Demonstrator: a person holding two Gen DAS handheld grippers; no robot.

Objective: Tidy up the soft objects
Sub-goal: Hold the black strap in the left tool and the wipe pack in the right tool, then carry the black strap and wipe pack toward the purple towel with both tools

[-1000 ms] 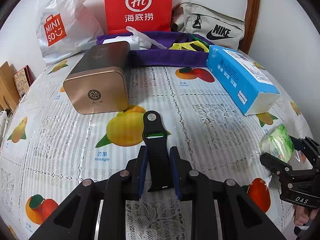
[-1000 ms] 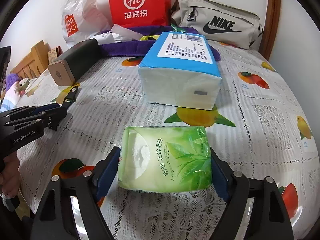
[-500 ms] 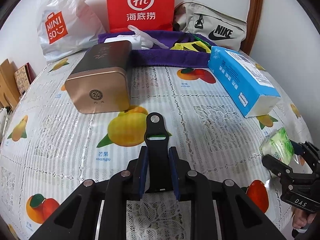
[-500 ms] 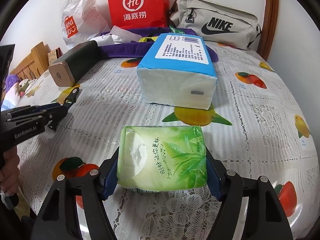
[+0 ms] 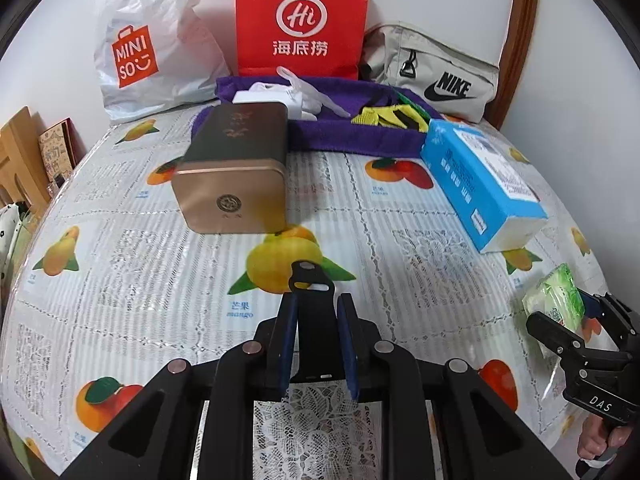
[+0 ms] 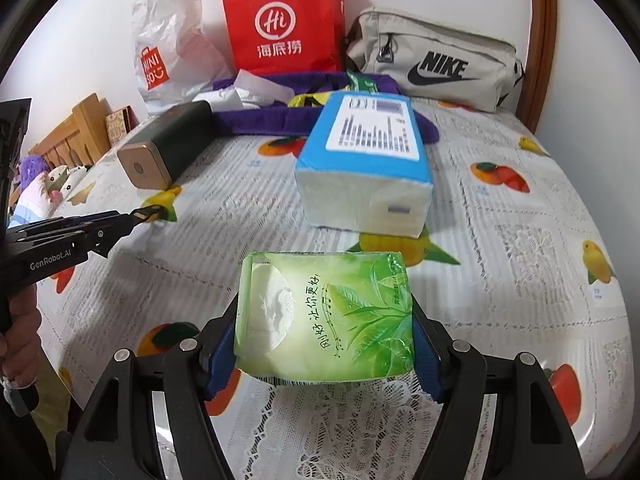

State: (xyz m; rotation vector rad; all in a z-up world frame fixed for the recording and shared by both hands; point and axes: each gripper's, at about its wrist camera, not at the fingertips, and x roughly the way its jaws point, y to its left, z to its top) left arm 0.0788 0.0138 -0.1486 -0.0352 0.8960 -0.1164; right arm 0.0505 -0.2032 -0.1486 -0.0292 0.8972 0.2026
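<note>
From the left wrist view, the left tool (image 5: 318, 340) is clamped narrow on a black watch strap (image 5: 314, 312), held just above the worktop (image 5: 400, 248) before the gold tin (image 5: 236, 176); a second ago the strap lay lower, so it has been lifted. The purple cloth (image 5: 352, 134) at the back already holds a few items. From the right wrist view, the right tool (image 6: 324, 344) grips the green tissue pack (image 6: 324, 316), its pads having squeezed in since earlier; the blue tissue box (image 6: 364, 164) waits. Most sorting looks unfinished.
</note>
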